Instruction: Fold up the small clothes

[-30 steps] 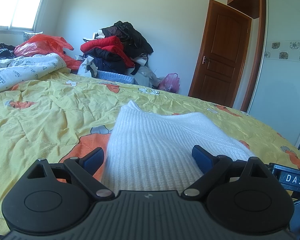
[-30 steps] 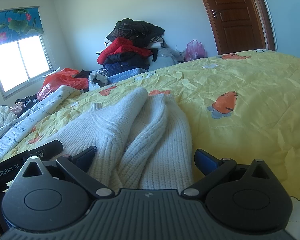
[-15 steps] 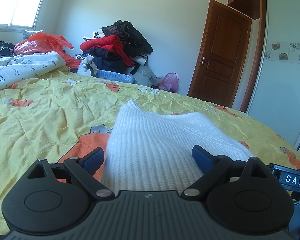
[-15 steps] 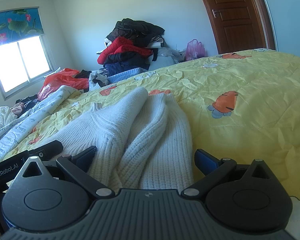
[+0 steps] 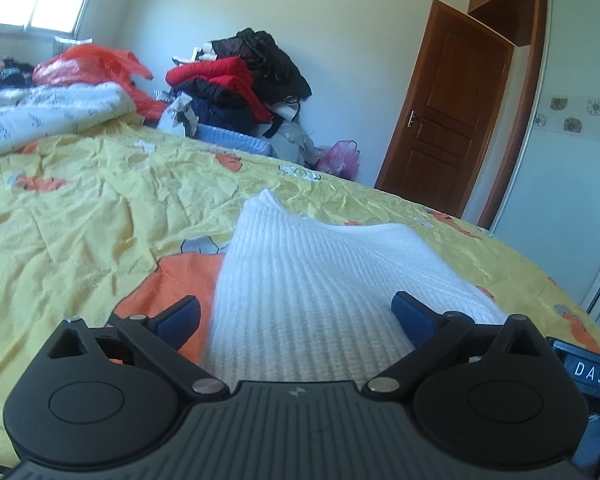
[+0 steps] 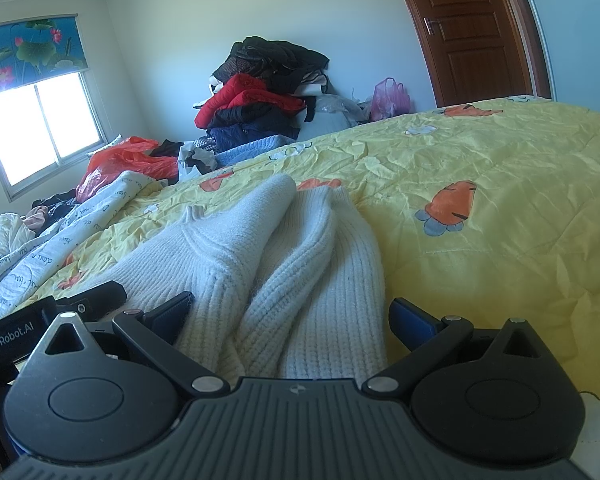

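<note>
**White sweater between spread fingers on the yellow bedspread**

The white knit sweater point(image 5: 324, 280) lies on the yellow bedspread point(image 5: 92, 240), near its front edge. The left gripper point(image 5: 296, 316) has its blue-tipped fingers spread wide, with the flat ribbed part of the sweater between them. The right gripper point(image 6: 290, 316) is likewise spread apart, straddling the bunched folds of the same sweater point(image 6: 300, 248). Neither grips the cloth. A pile of dark and red clothes point(image 5: 240, 76) sits beyond the far edge of the bedspread.
</note>
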The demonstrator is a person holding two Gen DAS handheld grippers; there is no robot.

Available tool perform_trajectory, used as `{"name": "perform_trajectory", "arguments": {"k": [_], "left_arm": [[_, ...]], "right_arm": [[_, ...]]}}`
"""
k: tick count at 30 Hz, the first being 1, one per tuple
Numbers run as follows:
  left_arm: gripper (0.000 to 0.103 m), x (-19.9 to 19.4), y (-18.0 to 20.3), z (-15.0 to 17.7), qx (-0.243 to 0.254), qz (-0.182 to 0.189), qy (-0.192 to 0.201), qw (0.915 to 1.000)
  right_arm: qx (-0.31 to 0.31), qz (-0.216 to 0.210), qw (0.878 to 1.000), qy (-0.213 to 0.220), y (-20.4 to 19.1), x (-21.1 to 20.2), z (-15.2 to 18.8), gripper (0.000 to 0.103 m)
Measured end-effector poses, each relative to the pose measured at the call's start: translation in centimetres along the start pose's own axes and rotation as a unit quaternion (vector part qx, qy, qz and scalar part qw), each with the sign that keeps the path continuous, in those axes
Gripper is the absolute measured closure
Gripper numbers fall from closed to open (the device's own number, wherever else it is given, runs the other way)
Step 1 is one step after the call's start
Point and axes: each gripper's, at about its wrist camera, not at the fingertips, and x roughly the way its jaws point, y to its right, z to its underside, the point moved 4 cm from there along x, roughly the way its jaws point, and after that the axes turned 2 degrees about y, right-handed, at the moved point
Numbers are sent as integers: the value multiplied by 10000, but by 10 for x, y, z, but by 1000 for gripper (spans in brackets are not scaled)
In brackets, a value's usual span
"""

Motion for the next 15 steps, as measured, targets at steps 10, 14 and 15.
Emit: {"name": "perform_trajectory", "arguments": {"k": [10,14,15], "left_arm": [[0,0,-1,1,-68,27,-4,10000],[0,1,-1,1,-99,44,-13,9999],[0,1,-1,1,-99,43,-13,9999]], "right_arm": [[8,0,10000,-1,0,0,0,1],[11,1,10000,-1,0,0,0,1],[12,0,10000,-1,0,0,0,1]]}}
